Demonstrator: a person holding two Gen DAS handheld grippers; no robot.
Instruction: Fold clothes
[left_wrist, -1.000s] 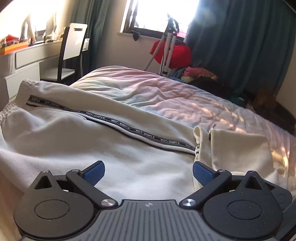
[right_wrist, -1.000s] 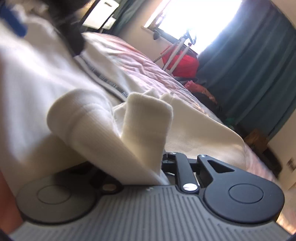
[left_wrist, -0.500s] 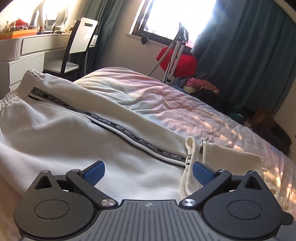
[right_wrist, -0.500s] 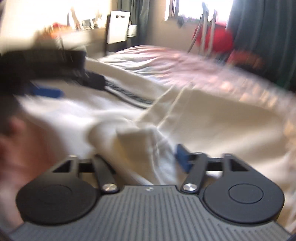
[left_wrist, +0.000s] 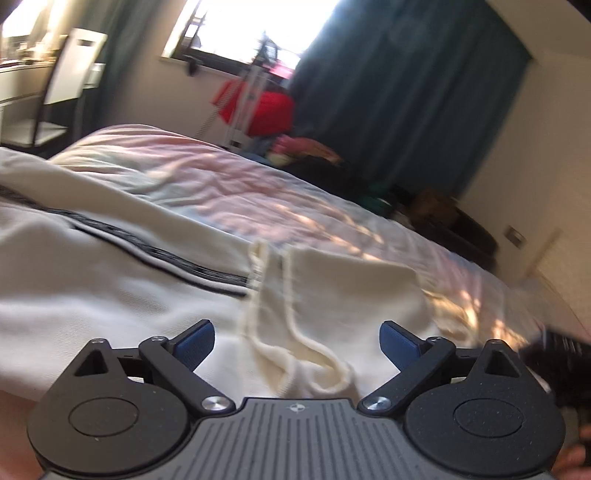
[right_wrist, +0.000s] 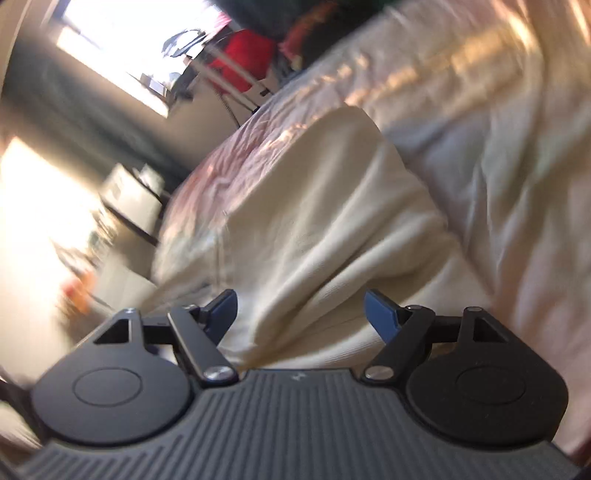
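Cream knit sweatpants with black side stripe lie on the pink quilted bed, long axis from left edge to lower centre. Left gripper fingers wide, closing over the cuff, not pinching. Right gripper fingers opening, cloth between, unpinched.

Both wrist views face cream trousers closely.

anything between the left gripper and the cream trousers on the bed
Nothing visible. The left gripper hangs right over the cream trousers, its jaws closing with only loose cloth and the drawstring beneath them, not pinched.
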